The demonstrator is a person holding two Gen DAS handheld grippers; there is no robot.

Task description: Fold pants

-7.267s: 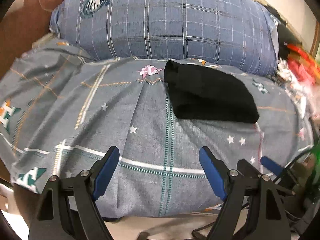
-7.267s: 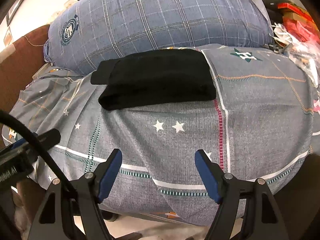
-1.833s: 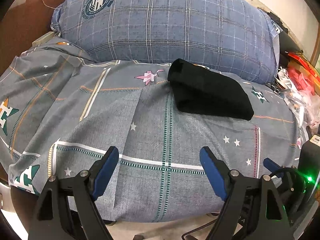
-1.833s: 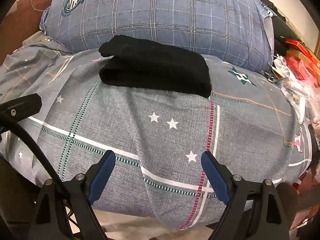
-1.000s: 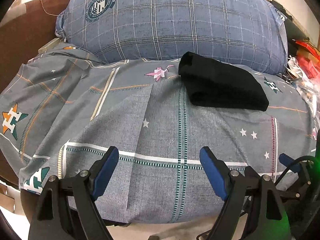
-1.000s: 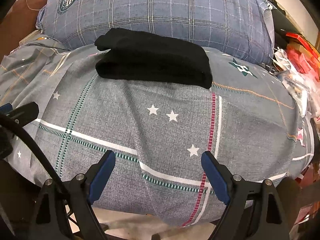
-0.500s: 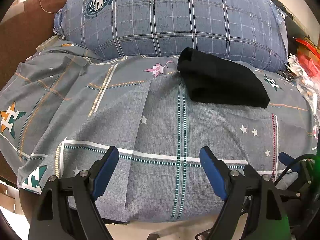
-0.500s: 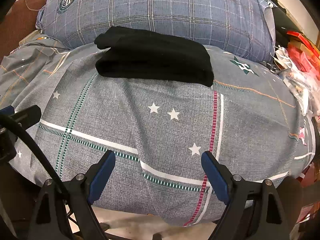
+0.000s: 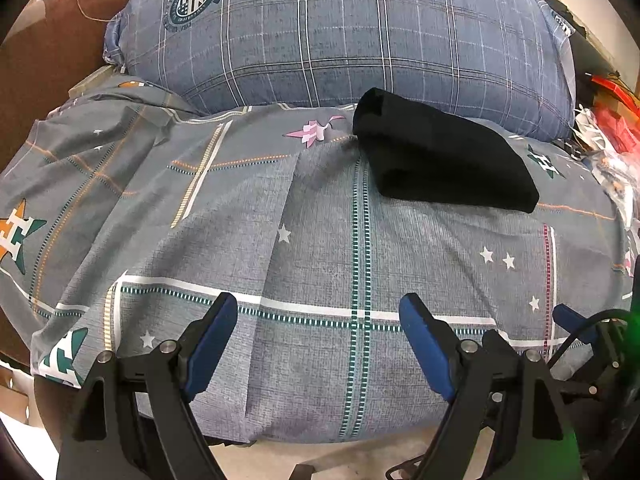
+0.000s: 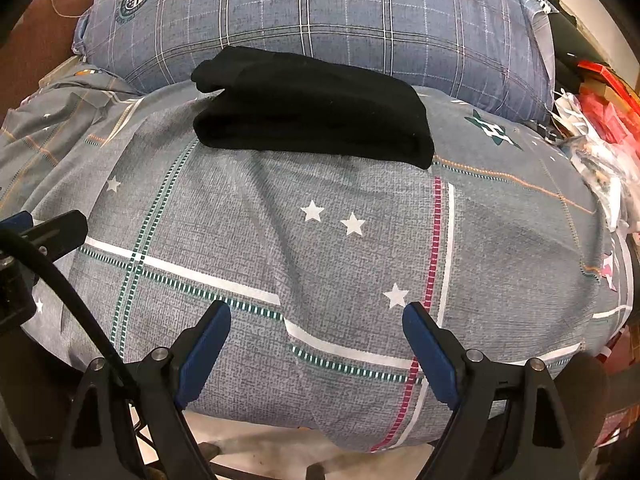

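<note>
Pants [image 10: 312, 108] folded on bedsheet [image 10: 360, 248], left hand-held gripper [image 9: 318, 316] released, right hand-held gripper [image 10: 316, 316] released

Versus 7.3 s ago:

- Black folded pants [image 9: 444, 160] now higher in the left view, closer under the blue plaid pillow [image 9: 348, 36].
- More grey patterned bedsheet [image 10: 360, 248] showing between right gripper [image 10: 316, 320] and pants.
- Left gripper [image 9: 318, 312] pulled back slightly, aimed a little further right.
- Over the last second: only small drift in framing.
</note>
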